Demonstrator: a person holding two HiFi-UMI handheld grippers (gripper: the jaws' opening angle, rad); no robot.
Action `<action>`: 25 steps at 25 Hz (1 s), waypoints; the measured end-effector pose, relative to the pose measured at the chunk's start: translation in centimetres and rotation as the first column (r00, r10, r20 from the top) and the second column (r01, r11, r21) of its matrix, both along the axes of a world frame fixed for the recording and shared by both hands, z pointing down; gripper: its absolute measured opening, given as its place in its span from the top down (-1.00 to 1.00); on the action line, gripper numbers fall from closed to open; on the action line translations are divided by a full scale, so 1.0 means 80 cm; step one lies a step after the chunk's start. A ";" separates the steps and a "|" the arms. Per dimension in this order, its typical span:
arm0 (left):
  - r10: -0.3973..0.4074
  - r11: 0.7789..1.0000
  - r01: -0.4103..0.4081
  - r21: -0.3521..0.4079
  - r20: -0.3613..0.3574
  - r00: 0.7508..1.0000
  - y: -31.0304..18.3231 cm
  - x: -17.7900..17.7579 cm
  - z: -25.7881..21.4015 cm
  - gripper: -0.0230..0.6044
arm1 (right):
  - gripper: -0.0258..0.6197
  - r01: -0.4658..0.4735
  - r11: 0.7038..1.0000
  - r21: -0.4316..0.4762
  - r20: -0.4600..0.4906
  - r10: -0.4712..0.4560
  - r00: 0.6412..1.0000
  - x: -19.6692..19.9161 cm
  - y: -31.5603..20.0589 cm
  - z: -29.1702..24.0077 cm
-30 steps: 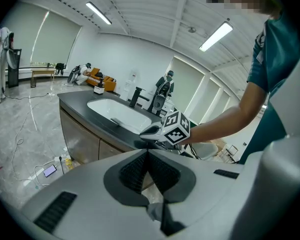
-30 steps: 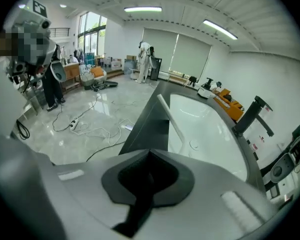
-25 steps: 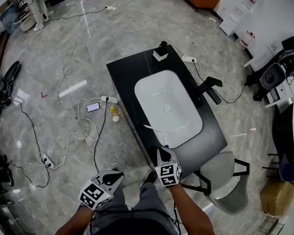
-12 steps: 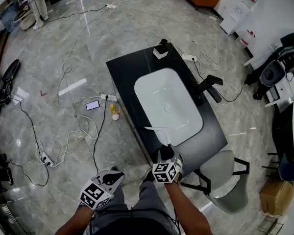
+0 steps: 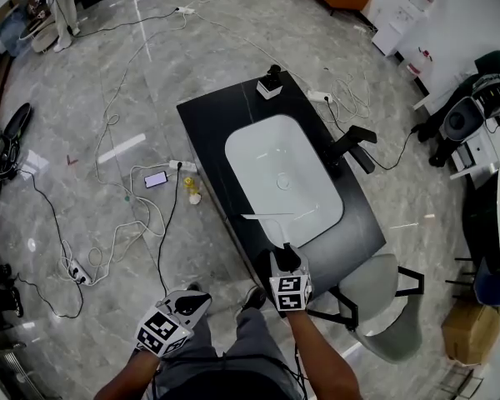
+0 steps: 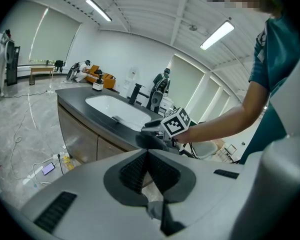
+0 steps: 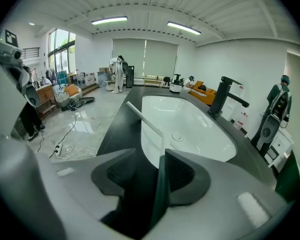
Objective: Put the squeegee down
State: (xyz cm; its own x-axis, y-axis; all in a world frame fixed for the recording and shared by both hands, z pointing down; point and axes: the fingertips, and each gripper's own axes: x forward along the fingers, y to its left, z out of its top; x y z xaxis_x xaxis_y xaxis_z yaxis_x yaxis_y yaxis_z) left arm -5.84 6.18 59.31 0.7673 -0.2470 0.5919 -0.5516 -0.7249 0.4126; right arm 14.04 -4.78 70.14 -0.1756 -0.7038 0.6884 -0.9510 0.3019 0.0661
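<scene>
Two claws in shot for us, both low in the head view. Our right claw (image 5: 285, 254) sits just below centre, at the near edge of the long black worktop (image 5: 212, 123). Its jaws are spread wide and have just been opening.

In the right gripper view that claw (image 7: 150, 156) has the white-bladed squeegee with a thin dark handle (image 7: 145, 118) between its jaws. The handle runs up the middle of the frame, right beside the right-hand pad and clear of the left-hand one, so it isn't pinched. We can't tell if it actually touches that right-hand pad.

From the head view the squeegee (image 5: 267, 216) lies at the near end of the white rounded-rectangle sink (image 5: 258, 144). The blade sits crossways over the near rim and the handle points back down the frame toward our right claw. A black angular faucet (image 5: 351, 148) stands on the worktop at the sink's right side.

Our left claw (image 5: 198, 301) is at the lower left, off the worktop and over the glossy grey marble floor (image 5: 83, 82), well apart from the squeegee. In the left gripper view this claw (image 6: 147, 154) has its pads pressed together at the tips.

Left of the worktop, pale cables (image 5: 121, 248) trail over the floor near a small phone with a lit screen (image 5: 157, 181). A grey chair (image 5: 383, 307) stands at the lower right.
</scene>
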 end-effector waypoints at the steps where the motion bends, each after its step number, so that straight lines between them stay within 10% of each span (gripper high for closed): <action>1: 0.000 1.000 0.000 0.000 0.001 1.000 -0.002 0.000 0.000 0.91 | 0.33 -0.001 1.000 0.004 0.006 0.001 1.000 0.000 -0.001 -0.002; 25: -0.016 0.994 0.017 0.106 -0.004 1.000 -0.074 -0.013 -0.077 0.91 | 0.41 -0.182 0.953 0.242 0.111 0.159 0.981 0.106 -0.026 -0.202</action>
State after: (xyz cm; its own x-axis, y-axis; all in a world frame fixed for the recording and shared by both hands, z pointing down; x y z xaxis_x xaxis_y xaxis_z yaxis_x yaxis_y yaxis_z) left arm -6.88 0.28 53.12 0.7641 -0.3211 0.5595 -0.5628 -0.7556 0.3351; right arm 22.53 -6.84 53.95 -0.0906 -0.8760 0.4737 -0.9924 0.1193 0.0307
